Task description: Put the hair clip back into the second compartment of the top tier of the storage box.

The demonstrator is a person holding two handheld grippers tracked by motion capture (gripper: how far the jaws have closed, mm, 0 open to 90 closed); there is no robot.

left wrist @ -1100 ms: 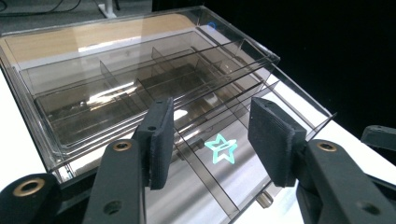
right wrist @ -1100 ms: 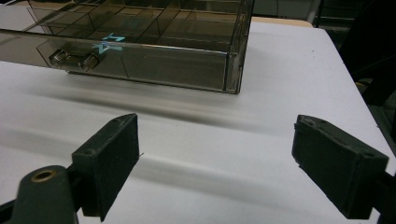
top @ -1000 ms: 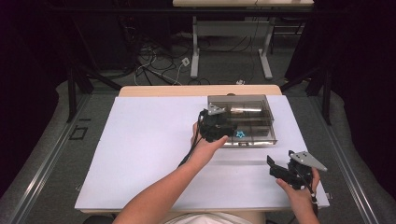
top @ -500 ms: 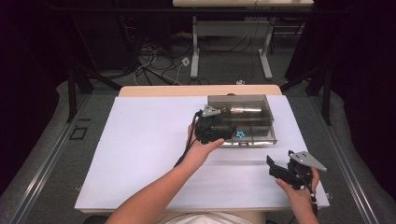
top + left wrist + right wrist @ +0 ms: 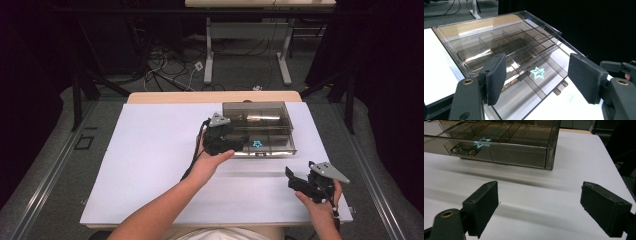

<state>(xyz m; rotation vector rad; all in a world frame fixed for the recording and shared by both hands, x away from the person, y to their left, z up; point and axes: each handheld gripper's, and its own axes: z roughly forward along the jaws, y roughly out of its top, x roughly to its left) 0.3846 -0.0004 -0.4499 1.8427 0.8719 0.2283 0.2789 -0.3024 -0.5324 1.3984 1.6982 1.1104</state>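
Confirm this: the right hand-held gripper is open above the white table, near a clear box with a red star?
No, the star is light blue, not red, as the left gripper view shows. The right hand-held gripper is open above the white table, near the clear box.

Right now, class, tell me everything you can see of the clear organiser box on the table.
The organiser box is smoky, see-through plastic, rectangular and shallow, split by thin dividers into compartments. A turquoise star shows on it, and two small latches sit on its front edge. It lies flat on the white table, toward the far right. The left gripper hovers at its left end, jaws open.
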